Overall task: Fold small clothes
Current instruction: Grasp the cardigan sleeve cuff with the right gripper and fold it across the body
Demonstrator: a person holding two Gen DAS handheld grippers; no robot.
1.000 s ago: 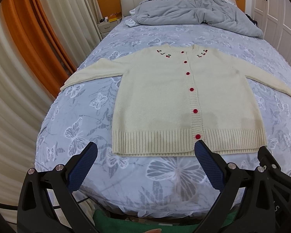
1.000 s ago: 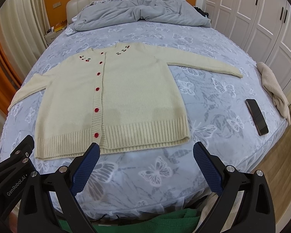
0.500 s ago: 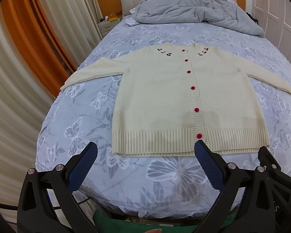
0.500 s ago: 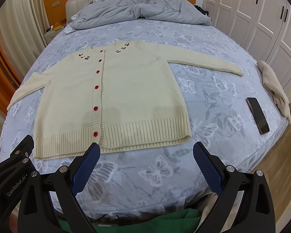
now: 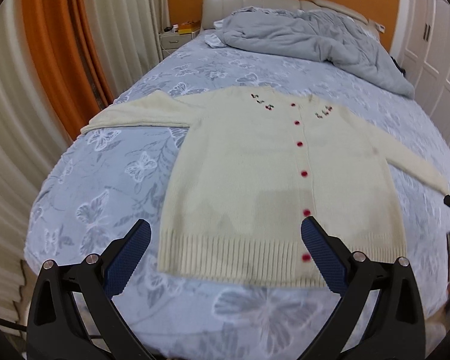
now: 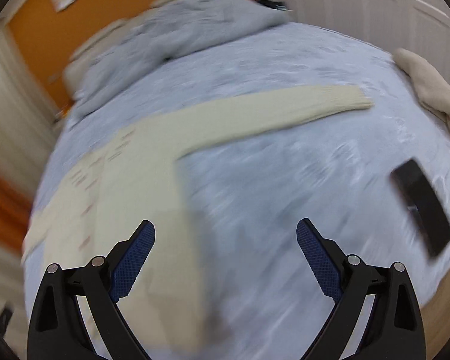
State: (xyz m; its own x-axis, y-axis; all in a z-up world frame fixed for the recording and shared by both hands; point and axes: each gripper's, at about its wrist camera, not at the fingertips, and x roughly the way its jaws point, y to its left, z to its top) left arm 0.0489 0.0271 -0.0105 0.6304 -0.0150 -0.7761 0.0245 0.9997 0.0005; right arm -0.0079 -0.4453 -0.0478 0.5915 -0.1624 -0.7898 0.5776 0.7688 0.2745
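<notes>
A cream knit cardigan [image 5: 255, 174] with red buttons and cherry embroidery lies flat, front up, on the blue butterfly bedspread [image 5: 111, 180], both sleeves spread out. My left gripper [image 5: 225, 237] is open above the ribbed hem, its fingers wide apart and holding nothing. In the blurred right wrist view the cardigan [image 6: 141, 174] lies to the left with its sleeve [image 6: 285, 111] stretched toward the right. My right gripper [image 6: 225, 237] is open and empty over the bedspread [image 6: 285, 180], right of the cardigan's body.
A rumpled grey duvet [image 5: 309, 33] is heaped near the headboard. A black phone [image 6: 420, 207] and a beige cloth [image 6: 429, 87] lie at the bed's right edge. Orange and cream curtains [image 5: 60, 60] hang on the left, white wardrobe doors [image 5: 435, 45] on the right.
Both grippers have moved forward over the bed. The right one has swung sharply rightward toward the sleeve side, blurring its view. Both stay open; the cardigan has not moved.
</notes>
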